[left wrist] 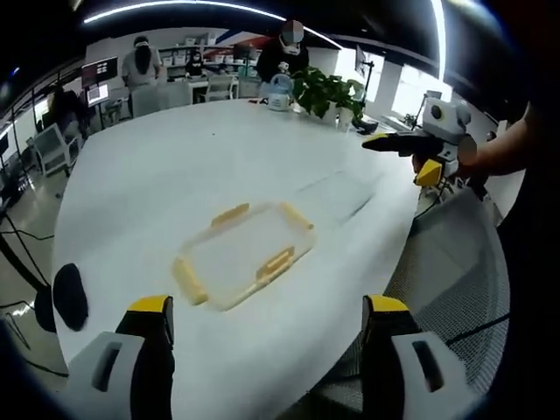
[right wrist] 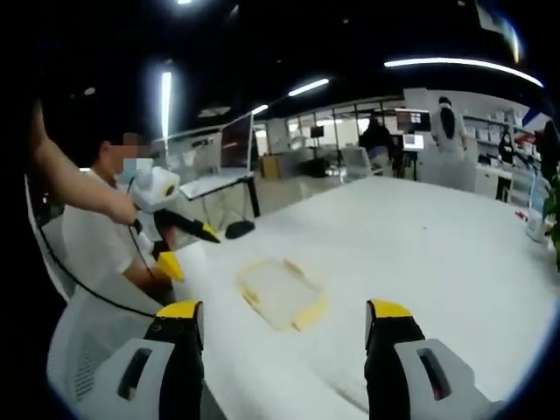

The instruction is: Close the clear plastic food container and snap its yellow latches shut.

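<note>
A flat clear plastic container (left wrist: 247, 252) with yellow latches on its sides lies on the white table (left wrist: 175, 175), a little ahead of my left gripper (left wrist: 269, 308). That gripper is open, with nothing between its yellow-tipped jaws. Just beyond the container lies a faint clear piece (left wrist: 341, 191); I cannot tell what it is. My right gripper (left wrist: 411, 157) hangs open in the air off the table's right edge, in a person's hand. In the right gripper view the container (right wrist: 280, 293) lies ahead of the open right gripper (right wrist: 284, 311), and the left gripper (right wrist: 188, 247) hovers at its left.
A potted plant (left wrist: 328, 90) and a water jug (left wrist: 280, 92) stand at the table's far end. A grey mesh chair (left wrist: 455, 262) sits by the near right edge. A seated person (right wrist: 92, 241) is at the table edge. Several people stand far behind.
</note>
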A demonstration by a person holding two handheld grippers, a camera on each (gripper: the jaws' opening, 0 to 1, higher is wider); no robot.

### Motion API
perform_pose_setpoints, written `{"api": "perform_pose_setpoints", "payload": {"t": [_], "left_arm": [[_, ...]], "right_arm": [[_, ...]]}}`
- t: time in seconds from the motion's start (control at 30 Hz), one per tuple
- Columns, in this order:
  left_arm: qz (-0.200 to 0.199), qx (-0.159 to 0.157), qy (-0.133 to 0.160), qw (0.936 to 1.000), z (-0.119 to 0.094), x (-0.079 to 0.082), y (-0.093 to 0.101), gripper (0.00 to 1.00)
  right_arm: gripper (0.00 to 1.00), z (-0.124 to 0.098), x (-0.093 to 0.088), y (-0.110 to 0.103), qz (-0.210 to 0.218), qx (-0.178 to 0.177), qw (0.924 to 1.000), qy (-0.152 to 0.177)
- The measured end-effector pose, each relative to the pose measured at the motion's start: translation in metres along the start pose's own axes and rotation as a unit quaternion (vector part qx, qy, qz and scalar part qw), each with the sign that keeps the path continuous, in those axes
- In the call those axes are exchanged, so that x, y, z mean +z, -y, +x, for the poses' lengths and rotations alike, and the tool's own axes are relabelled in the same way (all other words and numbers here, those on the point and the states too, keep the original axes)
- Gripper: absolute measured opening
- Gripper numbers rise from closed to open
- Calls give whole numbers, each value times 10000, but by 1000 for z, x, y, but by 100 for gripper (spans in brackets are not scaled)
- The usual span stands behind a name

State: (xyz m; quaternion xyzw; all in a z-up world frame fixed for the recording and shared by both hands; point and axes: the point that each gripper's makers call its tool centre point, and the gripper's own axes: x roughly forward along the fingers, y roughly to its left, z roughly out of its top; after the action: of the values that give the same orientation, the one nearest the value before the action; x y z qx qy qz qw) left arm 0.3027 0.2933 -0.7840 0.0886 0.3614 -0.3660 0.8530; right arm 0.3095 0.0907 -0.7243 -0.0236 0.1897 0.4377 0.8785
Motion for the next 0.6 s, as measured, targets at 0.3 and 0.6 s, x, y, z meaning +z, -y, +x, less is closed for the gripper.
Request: {"api": "perform_pose_setpoints", "payload": {"t": [0.3, 0.6], "left_arm": [[223, -178, -148, 9995, 6, -1, -11, 89], [621, -393, -398, 9965, 9, -6, -24, 88]], "right_arm": [[74, 9, -2, 3, -54, -43, 9999, -83], [73, 24, -2, 8, -239, -93, 9993, -262]]}}
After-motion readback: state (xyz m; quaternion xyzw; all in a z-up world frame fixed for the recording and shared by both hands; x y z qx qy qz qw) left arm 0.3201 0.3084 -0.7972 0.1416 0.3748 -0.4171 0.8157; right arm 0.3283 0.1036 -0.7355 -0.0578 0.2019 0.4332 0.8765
